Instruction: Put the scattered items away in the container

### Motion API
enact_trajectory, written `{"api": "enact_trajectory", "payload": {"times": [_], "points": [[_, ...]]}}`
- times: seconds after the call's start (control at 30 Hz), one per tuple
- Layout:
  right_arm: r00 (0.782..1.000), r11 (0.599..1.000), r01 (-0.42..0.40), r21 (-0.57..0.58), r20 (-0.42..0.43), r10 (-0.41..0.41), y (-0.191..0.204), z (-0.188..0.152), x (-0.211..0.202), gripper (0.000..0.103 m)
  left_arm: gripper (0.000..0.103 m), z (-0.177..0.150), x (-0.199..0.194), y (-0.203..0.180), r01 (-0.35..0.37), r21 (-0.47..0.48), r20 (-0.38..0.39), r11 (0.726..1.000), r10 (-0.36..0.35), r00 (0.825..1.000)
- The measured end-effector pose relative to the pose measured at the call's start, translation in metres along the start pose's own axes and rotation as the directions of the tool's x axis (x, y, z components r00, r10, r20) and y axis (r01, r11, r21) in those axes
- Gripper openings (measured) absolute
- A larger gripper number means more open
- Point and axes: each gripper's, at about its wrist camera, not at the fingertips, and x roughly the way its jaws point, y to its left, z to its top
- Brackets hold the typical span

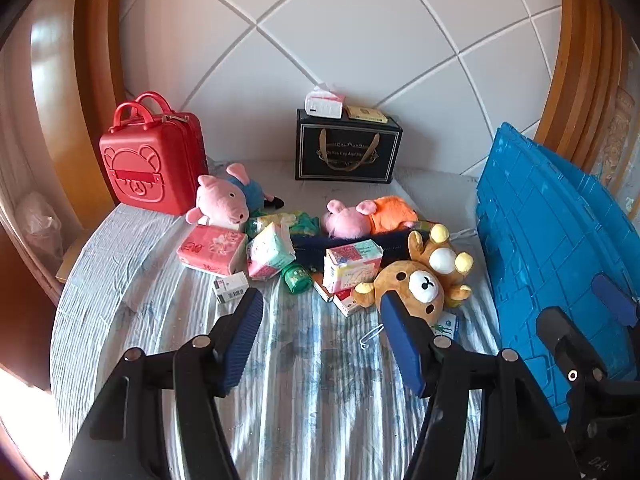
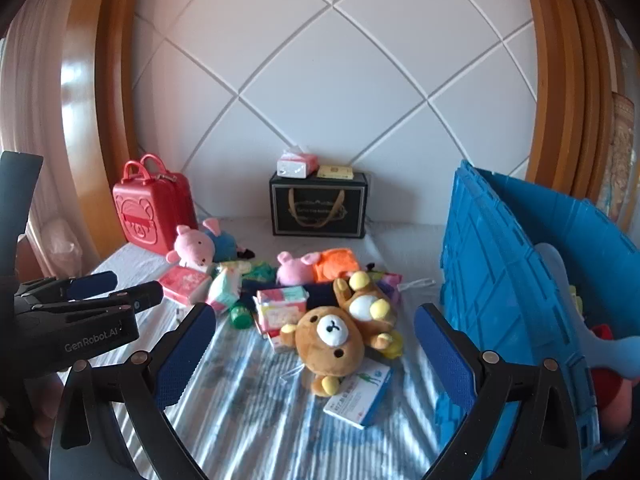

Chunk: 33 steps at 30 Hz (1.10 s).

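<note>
Scattered items lie on the striped bed: a brown bear plush (image 1: pixel 420 280) (image 2: pixel 332 336), two pink pig plushes (image 1: pixel 222 200) (image 1: pixel 360 218), a red tissue pack (image 1: pixel 212 250), a green bottle (image 1: pixel 296 278) and a white-blue box (image 2: pixel 360 396). The blue crate (image 1: pixel 540 240) (image 2: pixel 488 280) stands at the right with a light blue plush inside. My left gripper (image 1: pixel 320 300) (image 2: pixel 138 286) hovers open just short of the pile, nothing between its fingers. My right gripper (image 2: pixel 316 312) (image 1: pixel 588 312) is open beside the crate, the bear ahead of it.
A red carry case (image 1: pixel 154 164) stands at the back left. A black gift bag (image 1: pixel 348 152) leans on the padded headboard with a tissue box on top. Wooden bed posts flank both sides. Bare striped sheet (image 1: pixel 312 400) lies in front of the pile.
</note>
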Motion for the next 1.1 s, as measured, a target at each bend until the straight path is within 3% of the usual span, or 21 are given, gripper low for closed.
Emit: {"api": "enact_trajectory", "payload": {"times": [0.23, 0.37, 0.6, 0.8, 1.1], "points": [[0.996, 1.000, -0.010, -0.021, -0.094, 0.008, -0.018, -0.016, 0.047, 0.101, 0.060, -0.009, 0.064, -0.025, 0.000, -0.012, -0.124, 1.000, -0.002, 0.992], [0.989, 1.000, -0.021, 0.002, -0.146, 0.021, -0.030, -0.028, 0.077, 0.097, 0.060, -0.018, 0.097, -0.030, -0.038, -0.013, -0.190, 0.999, 0.035, 0.981], [0.965, 0.998, -0.049, 0.032, -0.255, 0.056, -0.044, -0.049, 0.128, 0.081, 0.060, -0.032, 0.142, -0.040, -0.069, 0.015, -0.253, 0.998, 0.070, 0.965], [0.946, 0.998, 0.005, 0.056, -0.323, 0.013, -0.056, -0.063, 0.177, 0.071, 0.060, -0.049, 0.189, -0.064, -0.037, 0.100, -0.308, 0.994, 0.066, 0.949], [0.938, 0.988, 0.104, 0.113, -0.342, -0.060, -0.079, -0.067, 0.214, 0.070, 0.060, -0.066, 0.233, -0.105, 0.100, 0.171, -0.403, 0.980, -0.023, 0.915]]}}
